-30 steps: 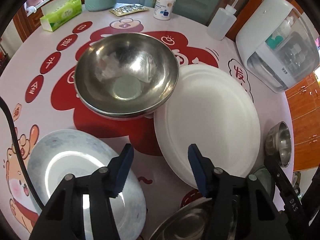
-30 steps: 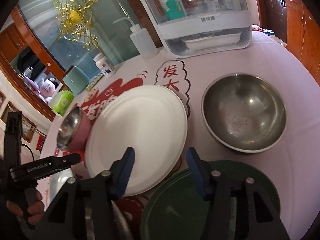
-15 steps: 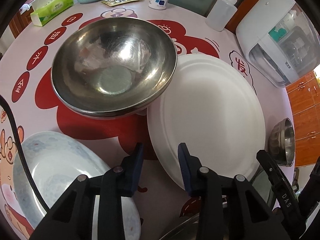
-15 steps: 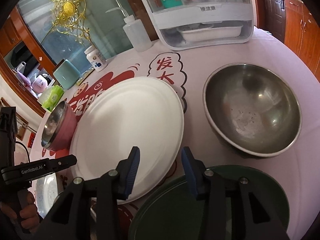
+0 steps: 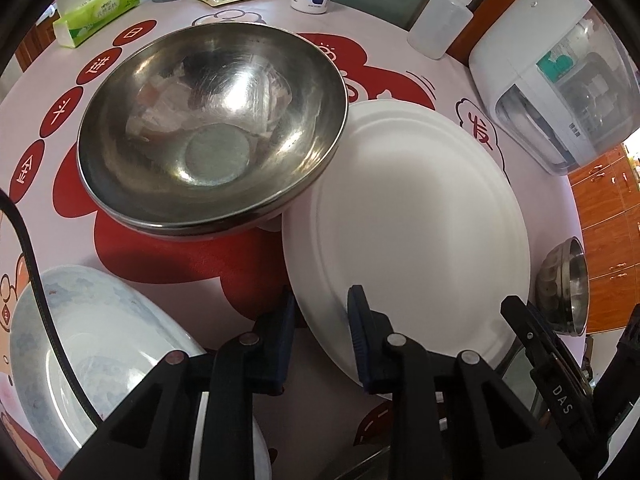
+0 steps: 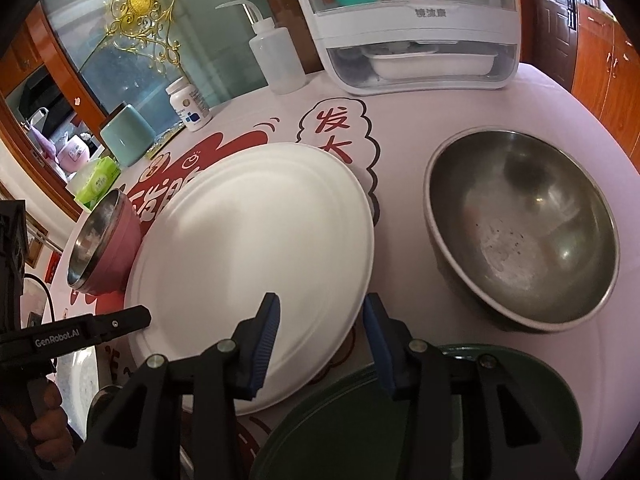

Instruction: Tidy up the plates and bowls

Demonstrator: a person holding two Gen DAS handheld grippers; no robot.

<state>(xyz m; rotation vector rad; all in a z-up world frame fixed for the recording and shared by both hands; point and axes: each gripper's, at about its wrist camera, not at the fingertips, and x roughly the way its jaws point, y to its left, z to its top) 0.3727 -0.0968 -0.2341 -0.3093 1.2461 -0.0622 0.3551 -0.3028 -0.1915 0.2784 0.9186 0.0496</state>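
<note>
— Green plate [image 6: 360,432]: how much is shown?
— Only part; it is cut off below the right tongs [image 6: 320,320]. The patterned plate [image 5: 100,344] is half hidden behind the left tongs [image 5: 320,320].
— How are the tongs held?
— Both are pointed steeply down at the worktop [image 5: 400,40].
— And the white plate [image 5: 420,208]?
— Its near rim is straddled by each pair. Both pairs have just been closing, yet gaps are seen at the pads; nothing is gripped.
</note>
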